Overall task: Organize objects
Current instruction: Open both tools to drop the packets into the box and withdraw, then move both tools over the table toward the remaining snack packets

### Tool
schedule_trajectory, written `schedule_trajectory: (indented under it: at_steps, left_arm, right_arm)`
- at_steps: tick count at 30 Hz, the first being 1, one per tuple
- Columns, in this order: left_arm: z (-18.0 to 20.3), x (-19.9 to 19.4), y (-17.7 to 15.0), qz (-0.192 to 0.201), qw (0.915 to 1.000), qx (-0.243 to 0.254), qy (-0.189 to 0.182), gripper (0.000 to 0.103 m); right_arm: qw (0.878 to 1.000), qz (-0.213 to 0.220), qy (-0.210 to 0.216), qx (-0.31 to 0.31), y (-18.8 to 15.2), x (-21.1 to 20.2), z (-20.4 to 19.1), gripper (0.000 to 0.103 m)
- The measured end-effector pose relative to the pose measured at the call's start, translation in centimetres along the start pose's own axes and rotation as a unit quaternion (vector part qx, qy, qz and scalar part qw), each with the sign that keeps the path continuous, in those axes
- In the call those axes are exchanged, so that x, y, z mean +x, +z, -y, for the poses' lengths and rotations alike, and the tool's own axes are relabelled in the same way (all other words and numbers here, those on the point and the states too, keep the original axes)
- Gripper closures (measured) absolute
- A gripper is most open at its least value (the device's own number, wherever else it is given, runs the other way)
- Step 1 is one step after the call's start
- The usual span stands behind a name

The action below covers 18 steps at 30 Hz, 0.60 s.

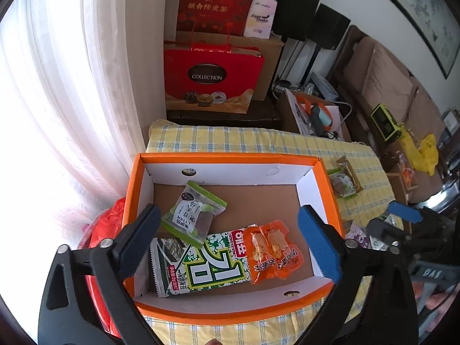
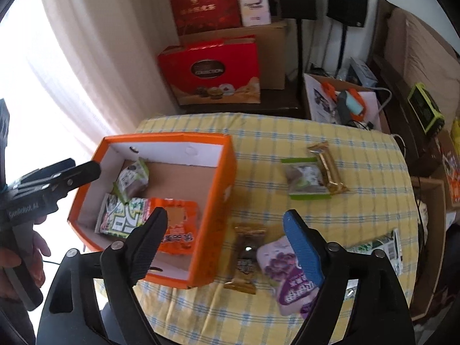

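An orange box (image 1: 135,184) (image 2: 221,189) stands on the yellow checked tablecloth (image 2: 359,155). Inside lie a green mochi packet (image 1: 192,215), a seaweed pack (image 1: 201,264) and an orange snack packet (image 1: 273,247) (image 2: 178,230). My left gripper (image 1: 230,238) is open and empty above the box. My right gripper (image 2: 227,230) is open and empty above the box's right wall, over a brown gold candy bar (image 2: 244,258) and a purple packet (image 2: 284,270). Farther right lie a green packet (image 2: 304,178), a gold bar (image 2: 327,169) and a seaweed pack (image 2: 382,247).
Red gift bags (image 1: 212,77) and cardboard boxes stand beyond the table's far edge. A white curtain (image 1: 57,86) hangs at left. An open box with tools (image 2: 345,103) and a sofa (image 1: 388,80) are at right. The left gripper's body shows in the right wrist view (image 2: 43,192).
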<state>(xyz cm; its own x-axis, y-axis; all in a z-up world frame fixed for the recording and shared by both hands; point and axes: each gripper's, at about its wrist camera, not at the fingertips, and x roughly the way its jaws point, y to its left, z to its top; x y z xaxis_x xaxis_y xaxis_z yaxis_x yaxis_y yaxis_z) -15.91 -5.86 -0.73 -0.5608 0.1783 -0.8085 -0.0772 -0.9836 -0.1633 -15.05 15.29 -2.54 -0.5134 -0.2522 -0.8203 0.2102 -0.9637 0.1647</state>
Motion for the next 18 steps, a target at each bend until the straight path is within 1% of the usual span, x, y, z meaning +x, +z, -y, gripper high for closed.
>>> schedule_trajectory:
  at_steps: [1, 3, 4, 12, 18]
  left_arm:
    - [0.2, -0.1, -0.1, 0.004, 1.0, 0.004, 0.003, 0.001]
    - [0.9, -0.3, -0.2, 0.009, 0.9998, 0.015, 0.01, 0.001]
    - [1.2, -0.5, -0.3, 0.011, 0.9997, 0.019, 0.011, 0.001]
    - [4.1, -1.0, -0.5, 0.019, 0.9989, 0.043, 0.005, 0.0]
    - [6.2, -0.9, -0.5, 0.017, 0.9982, 0.058, 0.001, 0.0]
  right_arm:
    - [1.0, 0.002, 0.0, 0.007, 0.0, -0.2, 0.5, 0.008]
    - [1.0, 0.006, -0.002, 0.013, 0.1, -0.5, 1.1, 0.002]
    - [1.0, 0.01, -0.008, 0.015, 0.1, -0.8, 1.5, 0.001]
    - [0.999, 0.025, -0.029, 0.023, 0.4, -2.0, 3.3, 0.0]
    - [0.999, 0.034, -0.032, 0.028, 0.3, -3.0, 4.9, 0.0]
